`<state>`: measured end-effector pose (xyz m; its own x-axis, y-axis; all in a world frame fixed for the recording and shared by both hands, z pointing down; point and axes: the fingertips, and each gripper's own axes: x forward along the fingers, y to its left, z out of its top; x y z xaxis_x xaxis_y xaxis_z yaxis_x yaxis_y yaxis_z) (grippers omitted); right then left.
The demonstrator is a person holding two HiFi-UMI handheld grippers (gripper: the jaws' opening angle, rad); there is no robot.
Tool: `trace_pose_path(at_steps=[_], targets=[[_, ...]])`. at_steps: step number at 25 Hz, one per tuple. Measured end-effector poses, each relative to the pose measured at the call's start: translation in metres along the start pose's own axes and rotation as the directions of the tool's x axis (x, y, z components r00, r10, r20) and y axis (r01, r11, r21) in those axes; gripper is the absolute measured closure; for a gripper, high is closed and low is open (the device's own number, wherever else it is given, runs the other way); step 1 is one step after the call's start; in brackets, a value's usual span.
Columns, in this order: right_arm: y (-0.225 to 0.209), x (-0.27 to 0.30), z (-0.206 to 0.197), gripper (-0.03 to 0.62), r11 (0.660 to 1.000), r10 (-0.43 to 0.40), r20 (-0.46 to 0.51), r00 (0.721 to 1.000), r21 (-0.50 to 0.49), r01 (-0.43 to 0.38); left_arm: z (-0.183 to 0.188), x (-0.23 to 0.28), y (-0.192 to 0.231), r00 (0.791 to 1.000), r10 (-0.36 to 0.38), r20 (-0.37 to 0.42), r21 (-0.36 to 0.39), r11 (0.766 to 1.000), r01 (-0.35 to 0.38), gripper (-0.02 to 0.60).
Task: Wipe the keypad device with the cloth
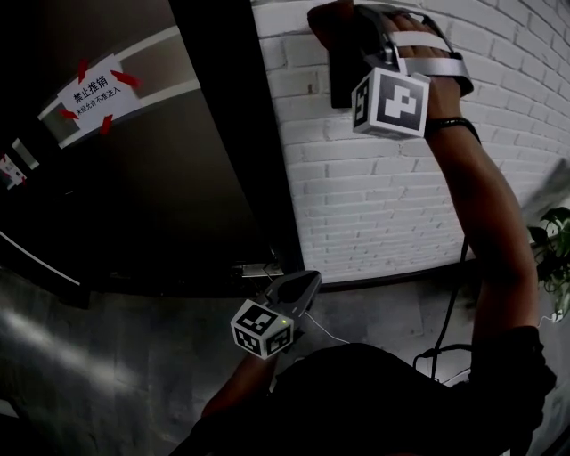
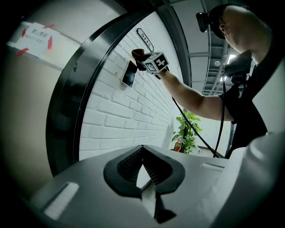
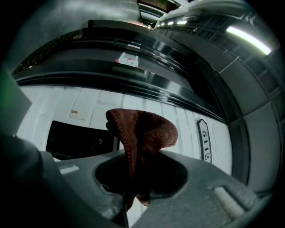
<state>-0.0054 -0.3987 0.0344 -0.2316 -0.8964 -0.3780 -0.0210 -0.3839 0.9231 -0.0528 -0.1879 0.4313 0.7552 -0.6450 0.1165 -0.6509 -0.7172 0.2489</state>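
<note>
The keypad device is a dark flat panel mounted on the white brick wall. It also shows in the left gripper view and the right gripper view. My right gripper is raised to the device's top and is shut on a brown cloth. The cloth bunches out past the jaws, right at the wall by the device's upper edge. My left gripper hangs low, far below the device, with its jaws shut and empty.
A dark door with a white and red notice stands left of the brick wall. A room number plate is fixed beside the device. A potted plant stands at the right, and a cable hangs from the raised arm.
</note>
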Motion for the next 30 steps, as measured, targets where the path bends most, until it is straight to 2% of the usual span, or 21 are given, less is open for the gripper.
trace_pose_path(at_steps=[3,5,10,20,25,30], targets=[[-0.010,0.003,-0.008,0.526,0.997,-0.071,-0.038,0.997,-0.020,0.070,0.000,0.000,0.001,1.000,0.005,0.001,-0.001,1.000,-0.005,0.565],[-0.009,0.004,-0.007,0.526,0.996,-0.089,-0.043,0.995,-0.036,0.088,0.000,0.000,0.002,1.000,0.006,0.000,-0.002,1.000,-0.006,0.565],[0.024,0.003,0.011,0.526,0.998,-0.026,0.006,1.000,-0.048,0.026,0.000,0.003,0.001,1.000,-0.004,-0.004,0.000,1.000,0.004,0.565],[0.055,-0.007,0.014,0.526,0.999,0.046,0.011,0.999,-0.016,-0.045,-0.002,0.004,0.004,1.000,-0.009,-0.009,-0.003,1.000,0.009,0.565],[0.070,-0.014,0.014,0.526,0.996,0.081,0.016,0.997,0.032,-0.082,-0.004,0.006,0.005,1.000,-0.011,-0.014,-0.001,1.000,0.011,0.565],[0.090,-0.021,0.012,0.526,0.993,0.118,0.005,0.993,0.017,-0.118,-0.004,0.007,0.003,1.000,-0.017,-0.016,-0.003,1.000,0.017,0.565]])
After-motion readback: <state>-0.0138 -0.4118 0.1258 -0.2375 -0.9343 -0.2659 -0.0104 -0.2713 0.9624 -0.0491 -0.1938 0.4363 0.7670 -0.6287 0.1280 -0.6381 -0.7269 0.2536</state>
